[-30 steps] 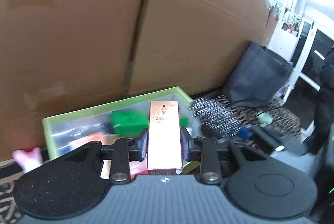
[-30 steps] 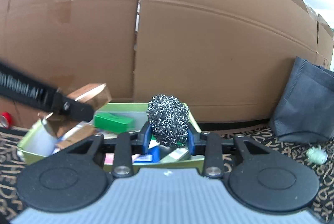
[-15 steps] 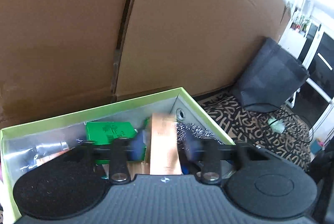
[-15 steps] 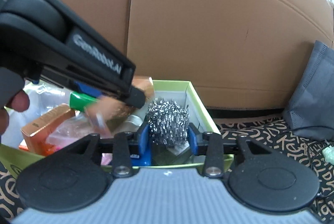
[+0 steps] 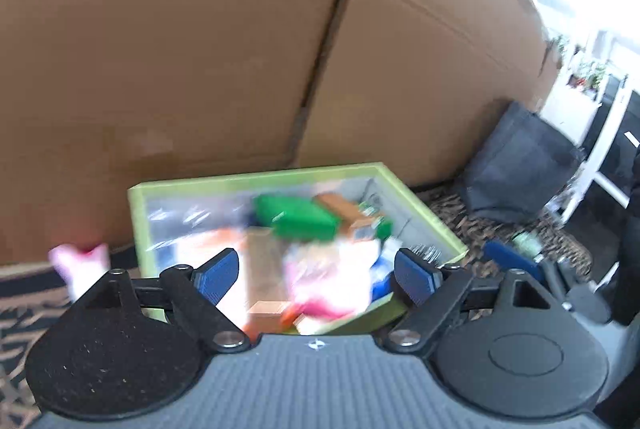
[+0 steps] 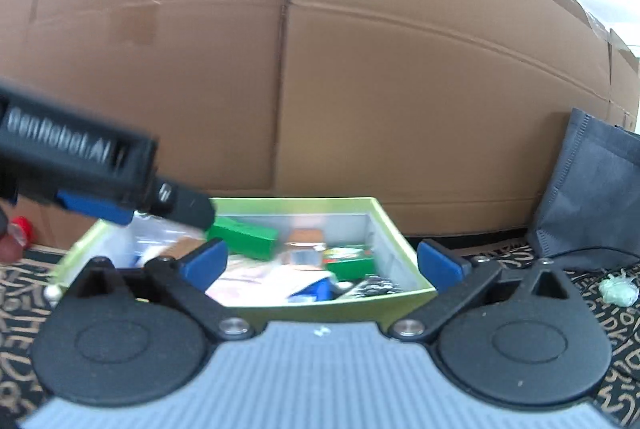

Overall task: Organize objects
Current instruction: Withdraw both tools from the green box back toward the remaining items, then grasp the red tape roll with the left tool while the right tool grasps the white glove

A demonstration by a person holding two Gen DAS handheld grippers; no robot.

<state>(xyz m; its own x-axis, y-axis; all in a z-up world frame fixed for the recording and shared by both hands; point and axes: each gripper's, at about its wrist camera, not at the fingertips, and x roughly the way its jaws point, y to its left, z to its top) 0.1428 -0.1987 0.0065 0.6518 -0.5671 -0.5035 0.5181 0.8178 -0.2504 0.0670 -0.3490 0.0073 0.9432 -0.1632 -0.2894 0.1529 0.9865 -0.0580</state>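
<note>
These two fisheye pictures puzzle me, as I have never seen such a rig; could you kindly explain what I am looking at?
A person holds a two-finger gripper in each hand, and each carries a camera looking forward along its fingers. The black and grey shape at the bottom of each picture is the tool itself.

The left gripper and the right gripper both stand open and hold nothing. Ahead sits a green bin on a patterned cloth, before a cardboard wall. In the bin lie a green box, a steel scourer and other packets, blurred. A dark bag stands to the right.

The black bar at the left of the right view is the left gripper.
</note>
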